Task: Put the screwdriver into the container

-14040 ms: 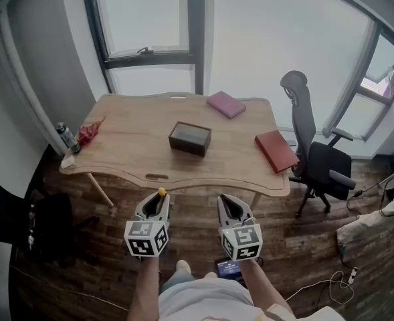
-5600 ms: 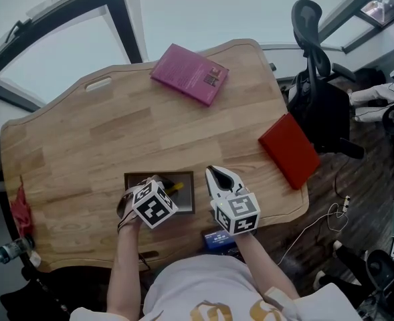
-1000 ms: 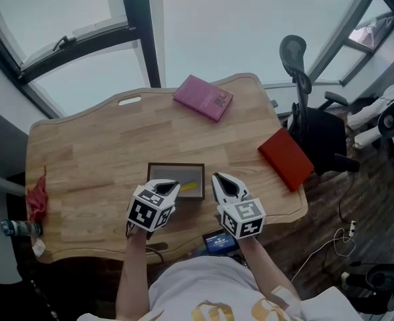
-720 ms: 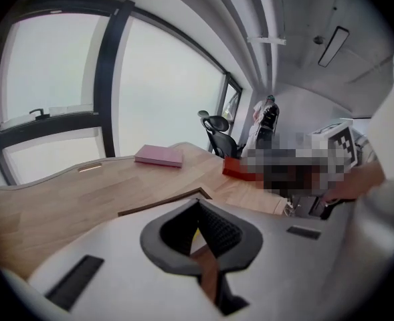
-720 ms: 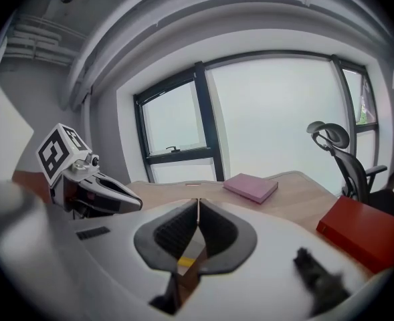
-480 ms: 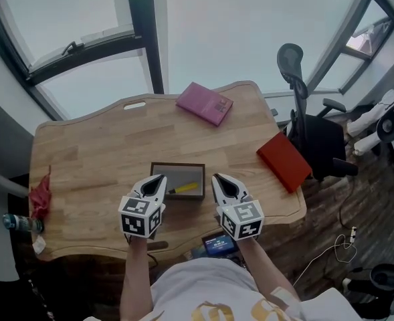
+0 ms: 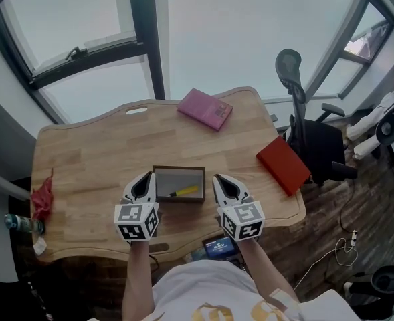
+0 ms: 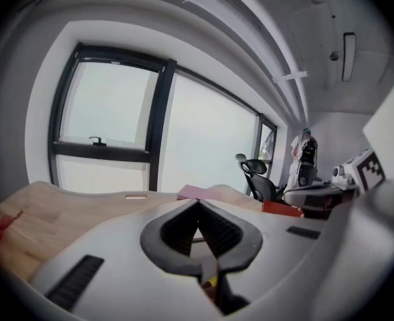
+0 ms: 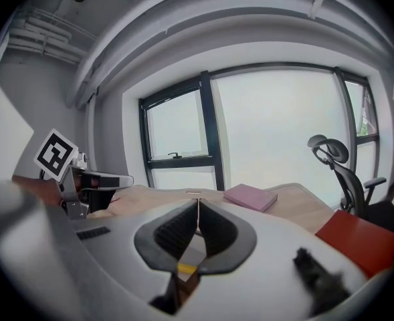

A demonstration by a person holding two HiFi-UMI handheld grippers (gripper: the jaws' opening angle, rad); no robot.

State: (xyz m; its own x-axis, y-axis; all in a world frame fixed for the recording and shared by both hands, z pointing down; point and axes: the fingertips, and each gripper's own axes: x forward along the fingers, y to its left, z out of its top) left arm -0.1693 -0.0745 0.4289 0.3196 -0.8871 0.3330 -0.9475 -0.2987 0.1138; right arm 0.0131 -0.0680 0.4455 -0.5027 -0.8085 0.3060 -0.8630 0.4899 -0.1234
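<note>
The dark open container [image 7: 178,168] stands near the front edge of the wooden table [image 7: 89,152]. A yellow-handled screwdriver [image 7: 185,192] lies flat inside it, toward the near wall. My left gripper [image 7: 146,177] is shut and empty, just left of the container. My right gripper [image 7: 221,178] is shut and empty too, just right of it. In the left gripper view the jaws [image 8: 198,203] meet at the tips, with a bit of yellow [image 8: 212,281] below them. The right gripper view shows the jaws [image 9: 198,200] closed, with yellow [image 9: 186,267] under them.
A pink book [image 7: 205,109] lies at the table's far edge and a red book [image 7: 283,164] at the right edge. A red cloth [image 7: 41,198] and a bottle [image 7: 23,224] sit at the left end. An office chair [image 7: 304,136] stands to the right.
My left gripper has drawn back to the left, off the container's left part, and now sits beside it. The screwdriver stays in the container. The right gripper has barely moved.
</note>
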